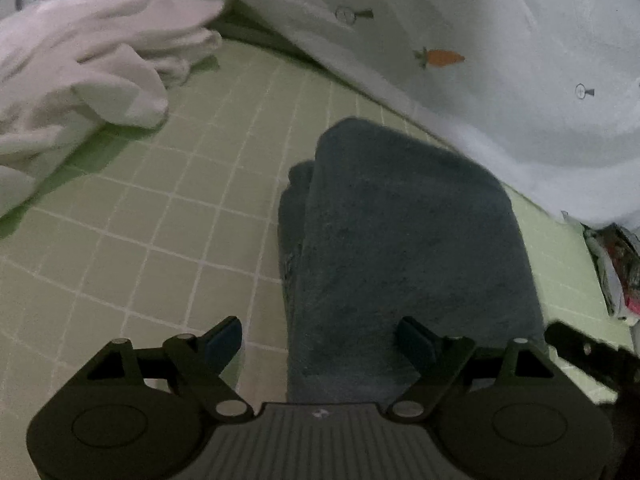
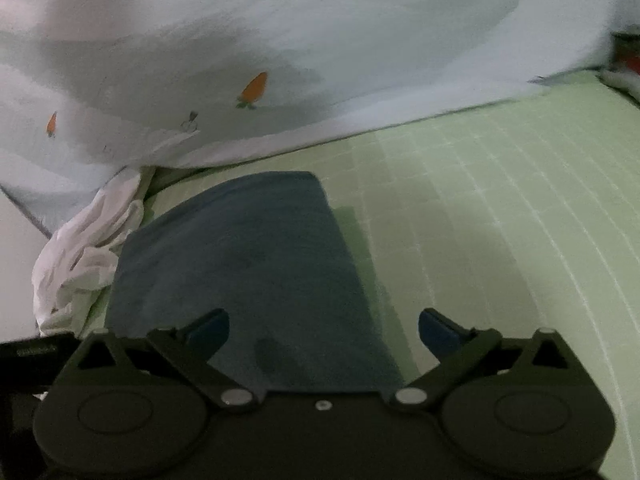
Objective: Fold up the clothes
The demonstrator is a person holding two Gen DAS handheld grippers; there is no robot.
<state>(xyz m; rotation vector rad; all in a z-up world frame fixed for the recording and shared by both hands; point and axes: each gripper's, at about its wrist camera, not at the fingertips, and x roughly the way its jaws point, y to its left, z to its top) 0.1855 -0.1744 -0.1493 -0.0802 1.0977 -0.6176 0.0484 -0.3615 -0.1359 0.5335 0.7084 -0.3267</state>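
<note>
Left gripper (image 1: 320,340): jaws released and spread wide. No pad presses on anything. The folded dark blue-grey towel (image 1: 404,248) lies below and ahead of the jaws; its left edge falls between the two blue pads, and the right-hand pad sits over the cloth. Contact cannot be confirmed from this view.

Right gripper (image 2: 324,330): jaws released, at full spread. The same towel (image 2: 248,280) lies between and beyond the fingers, not grasped. Its right edge stops short of the right-hand pad.

The towel rests flat on a green surface (image 1: 168,216) marked with a white grid (image 2: 500,208). It is folded into a compact stack, with layered edges visible on its left side in the left wrist view.

A crumpled white garment (image 1: 80,72) lies on the surface, left of the towel (image 2: 80,256), just beside its far left corner.

A pale sheet printed with orange carrots (image 1: 440,58) hangs along the far edge of the surface (image 2: 254,88).

No containers are visible.
</note>
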